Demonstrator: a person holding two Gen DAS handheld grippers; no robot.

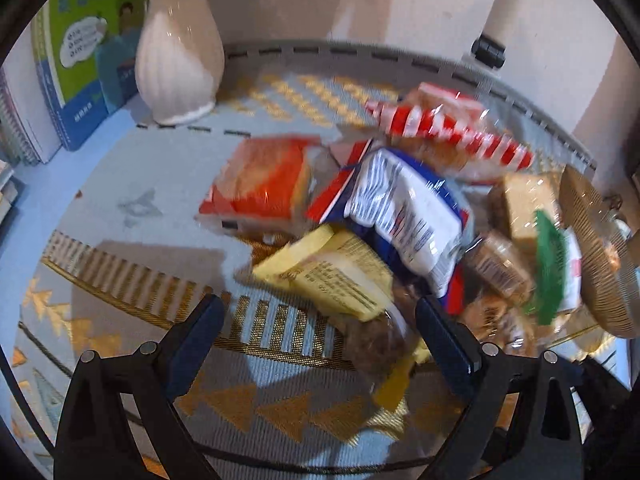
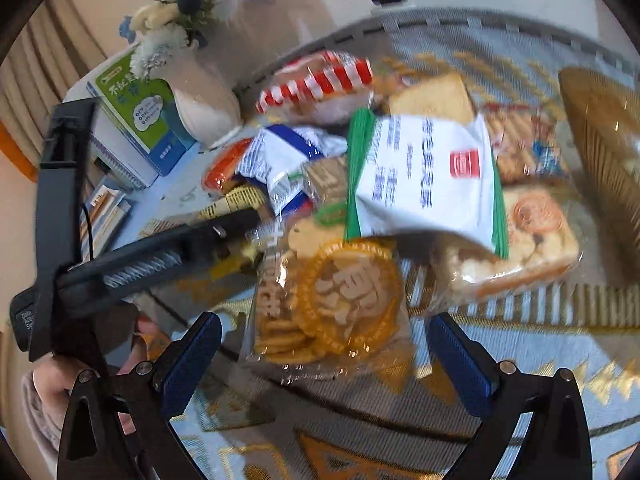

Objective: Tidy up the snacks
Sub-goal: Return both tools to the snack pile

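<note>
A heap of snack packets lies on a patterned blue and gold cloth (image 1: 132,184). My left gripper (image 1: 322,316) is open just above the heap's near edge, with a yellow packet (image 1: 320,272) and a clear bag of brown biscuits (image 1: 372,340) between its fingers, untouched. Behind them lie an orange packet (image 1: 260,184), a blue and white packet (image 1: 404,216) and a red-striped bag (image 1: 452,132). My right gripper (image 2: 326,330) is open around a clear bag of round yellow crackers (image 2: 336,300), pads apart from it. A white packet with green edges (image 2: 424,172) tops the pile.
A woven basket (image 2: 600,148) stands at the right of the heap. A white vase (image 1: 180,60) and upright books (image 1: 88,60) are at the back left. The left tool's black frame (image 2: 120,268) and a hand (image 2: 52,384) fill the right wrist view's left side.
</note>
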